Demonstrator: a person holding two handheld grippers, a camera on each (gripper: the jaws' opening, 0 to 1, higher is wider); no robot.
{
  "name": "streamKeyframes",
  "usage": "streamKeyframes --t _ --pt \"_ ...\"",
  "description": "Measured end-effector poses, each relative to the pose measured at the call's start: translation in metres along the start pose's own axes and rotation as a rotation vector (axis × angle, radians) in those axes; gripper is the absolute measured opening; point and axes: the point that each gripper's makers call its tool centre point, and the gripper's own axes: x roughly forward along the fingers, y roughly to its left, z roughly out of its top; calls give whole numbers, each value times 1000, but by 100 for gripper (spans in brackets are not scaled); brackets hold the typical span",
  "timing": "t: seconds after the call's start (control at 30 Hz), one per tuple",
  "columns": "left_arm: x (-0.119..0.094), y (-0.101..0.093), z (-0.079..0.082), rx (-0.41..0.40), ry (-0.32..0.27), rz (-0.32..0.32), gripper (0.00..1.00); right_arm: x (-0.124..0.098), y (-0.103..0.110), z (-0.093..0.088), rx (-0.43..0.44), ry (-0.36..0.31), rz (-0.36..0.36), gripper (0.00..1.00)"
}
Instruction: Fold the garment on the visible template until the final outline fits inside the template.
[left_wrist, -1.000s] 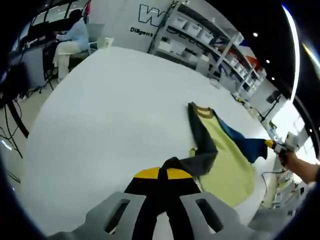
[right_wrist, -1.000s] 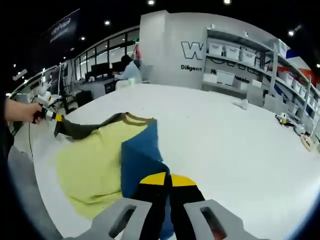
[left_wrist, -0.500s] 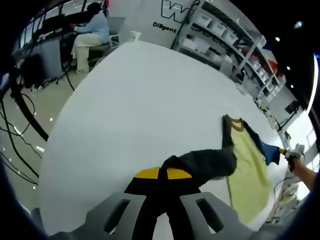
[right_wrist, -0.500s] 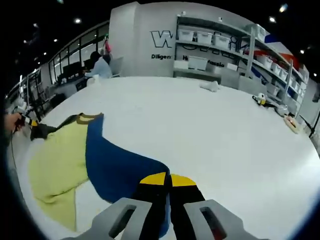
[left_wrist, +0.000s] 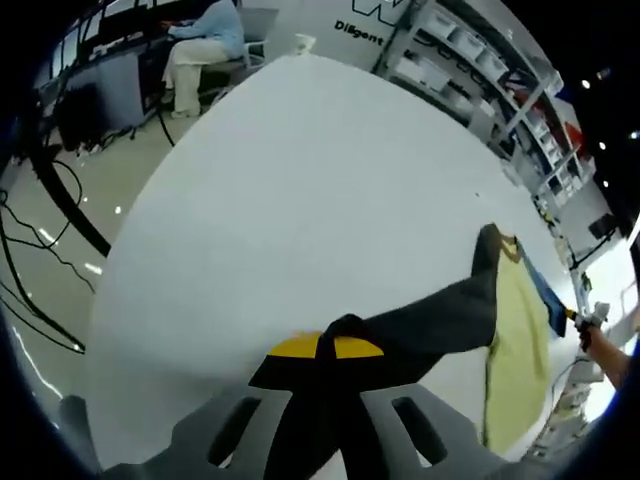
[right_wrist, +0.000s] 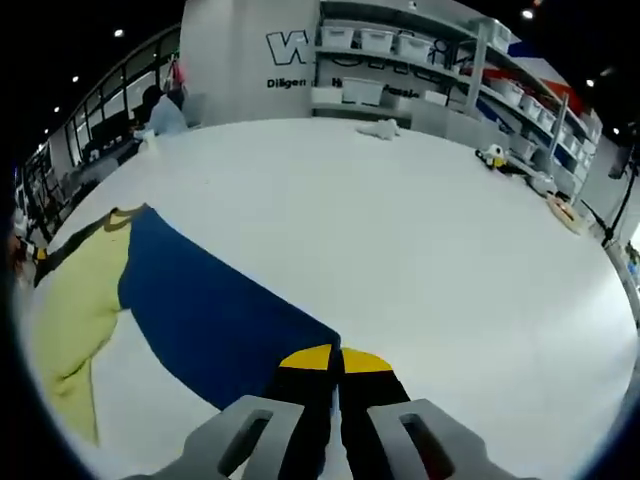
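Yellow-bodied fabric garment (left_wrist: 518, 330) with 1 dark grey sleeve (left_wrist: 440, 318) and 1 blue sleeve (right_wrist: 205, 310), lying on the white round table (left_wrist: 300, 190). Each sleeve end is hidden between jaws: left gripper (left_wrist: 318, 420) and right gripper (right_wrist: 333, 425) are closed on them. No template outline is discernible. Both sleeves are stretched farther outward than 1 s ago.
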Motion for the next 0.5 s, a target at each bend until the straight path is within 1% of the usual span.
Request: streamKeyframes --t 0.07,0.13,0.17,0.23,0.3,0.33,0.37,0.4,0.43,0.47,0.5 --pt "2 1 1 0 7 -2 3 1 -4 -7 -21 23 -3 0" --pt "4 1 1 8 15 -4 3 2 -7 -8 -99 28 3 0" --pt "5 0 2 13 18 -5 3 3 -7 -8 -86 39 7 0" --pt "6 1 5 19 23 -4 3 5 -8 -6 -98 41 12 0" --pt "8 1 5 26 44 -5 3 9 -11 -2 -88 44 13 0" --pt "8 -1 5 16 46 -19 3 12 -8 -5 -56 73 25 0" --pt "7 -3 1 -1 74 -34 3 12 -7 -10 -52 106 27 0" --pt "6 -3 -2 25 87 -33 3 16 -8 -8 -63 101 26 0" --pt "5 -3 -3 32 93 -31 3 16 -6 -8 -70 98 28 0" --pt "3 -2 -6 83 109 -25 3 16 -5 -10 -75 103 31 0" --pt "1 0 -7 120 112 -15 4 16 -4 -12 -79 114 38 0"
